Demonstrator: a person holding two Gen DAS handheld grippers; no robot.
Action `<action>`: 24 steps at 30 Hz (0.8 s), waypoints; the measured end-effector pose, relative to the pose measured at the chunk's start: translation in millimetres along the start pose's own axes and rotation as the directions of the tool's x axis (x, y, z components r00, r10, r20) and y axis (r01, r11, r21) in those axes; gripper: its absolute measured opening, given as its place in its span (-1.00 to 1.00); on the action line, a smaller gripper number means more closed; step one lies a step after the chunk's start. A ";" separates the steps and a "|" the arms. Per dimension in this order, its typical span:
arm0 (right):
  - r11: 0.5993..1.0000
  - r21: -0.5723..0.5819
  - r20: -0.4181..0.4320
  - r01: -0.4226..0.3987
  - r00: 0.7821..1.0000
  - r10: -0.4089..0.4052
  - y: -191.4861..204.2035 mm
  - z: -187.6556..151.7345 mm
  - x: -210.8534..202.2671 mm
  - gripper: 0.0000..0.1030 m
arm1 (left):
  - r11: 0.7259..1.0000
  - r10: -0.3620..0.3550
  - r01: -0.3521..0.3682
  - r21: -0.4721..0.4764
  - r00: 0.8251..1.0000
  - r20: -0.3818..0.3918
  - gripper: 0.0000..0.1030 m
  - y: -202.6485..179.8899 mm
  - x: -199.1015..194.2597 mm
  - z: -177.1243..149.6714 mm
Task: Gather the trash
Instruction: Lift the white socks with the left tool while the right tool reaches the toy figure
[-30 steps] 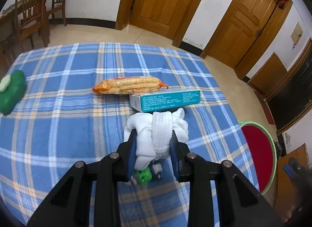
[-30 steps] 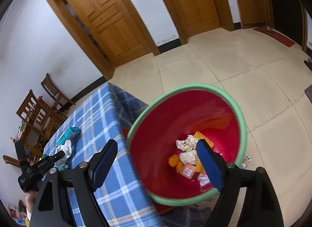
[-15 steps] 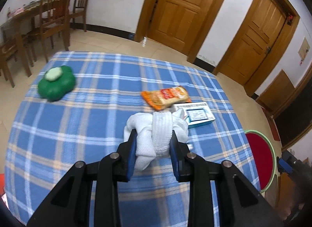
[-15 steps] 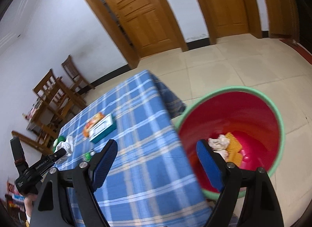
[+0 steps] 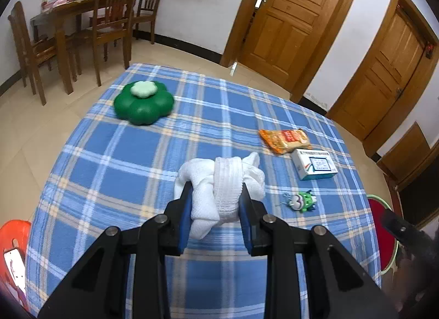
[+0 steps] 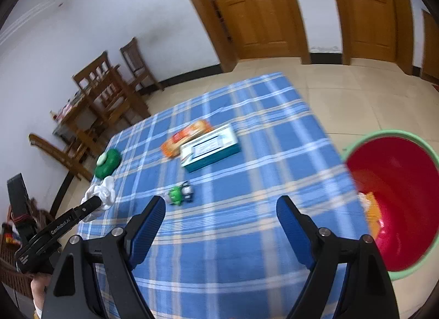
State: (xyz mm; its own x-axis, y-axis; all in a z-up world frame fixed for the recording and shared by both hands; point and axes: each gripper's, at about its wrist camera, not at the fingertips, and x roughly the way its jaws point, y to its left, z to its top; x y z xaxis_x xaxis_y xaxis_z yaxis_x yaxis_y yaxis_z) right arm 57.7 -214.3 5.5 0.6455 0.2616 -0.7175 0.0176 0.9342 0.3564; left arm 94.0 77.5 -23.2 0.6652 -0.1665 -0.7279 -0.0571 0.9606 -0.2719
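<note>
Left gripper stays clamped on the white cloth above the plaid tablecloth. Right gripper, jaws wide and empty, has swung from the red bin back over the table, likely toward the snack packet or the teal box.

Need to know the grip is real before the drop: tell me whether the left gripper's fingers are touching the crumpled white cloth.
Touching. The left wrist view shows the left gripper with both blue-padded fingers pressed against the crumpled white cloth bunched between them.

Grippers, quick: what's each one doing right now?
Left gripper: closed on the white cloth.
Right gripper: open, holding nothing.
</note>
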 end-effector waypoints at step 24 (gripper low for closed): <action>0.980 -0.197 -0.134 0.042 0.989 -0.069 72.4 -7.2 106.1 0.32 | 0.994 0.045 -0.045 -0.103 0.999 -0.001 -0.41 54.9 6.5 -10.7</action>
State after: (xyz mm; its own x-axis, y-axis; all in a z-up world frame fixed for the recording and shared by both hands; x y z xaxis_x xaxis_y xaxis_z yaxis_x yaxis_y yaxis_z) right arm 121.9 -117.2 -49.1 0.5348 0.2268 -0.8140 -0.1063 0.9737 0.2014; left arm 87.3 126.8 -49.7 0.6614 -0.1232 -0.7398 -0.1631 0.9392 -0.3022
